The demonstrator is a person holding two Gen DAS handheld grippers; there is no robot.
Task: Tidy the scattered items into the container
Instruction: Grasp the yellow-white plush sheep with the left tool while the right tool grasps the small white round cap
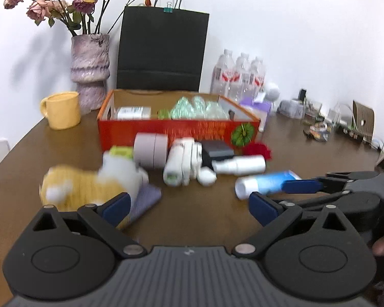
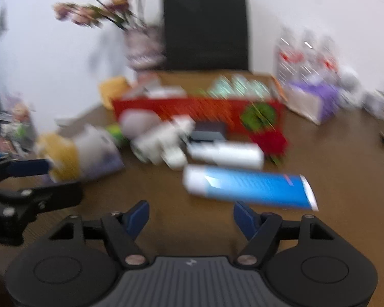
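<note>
Just ahead of the right gripper (image 2: pixel 191 220), its jaws apart and empty, lies the blue tube (image 2: pixel 253 186).

Bright, even room light; soft shadow of the flowers (image 1: pixel 64 2) on the white wall (image 1: pixel 294 25); fisheye bending at edges; right wrist view heavily motion-blurred.

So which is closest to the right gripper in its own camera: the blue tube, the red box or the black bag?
From the right gripper:
1. Blue tube, lying just ahead, slightly right.
2. Red box, mid-table behind the clutter.
3. Black bag, standing by the wall.
</note>
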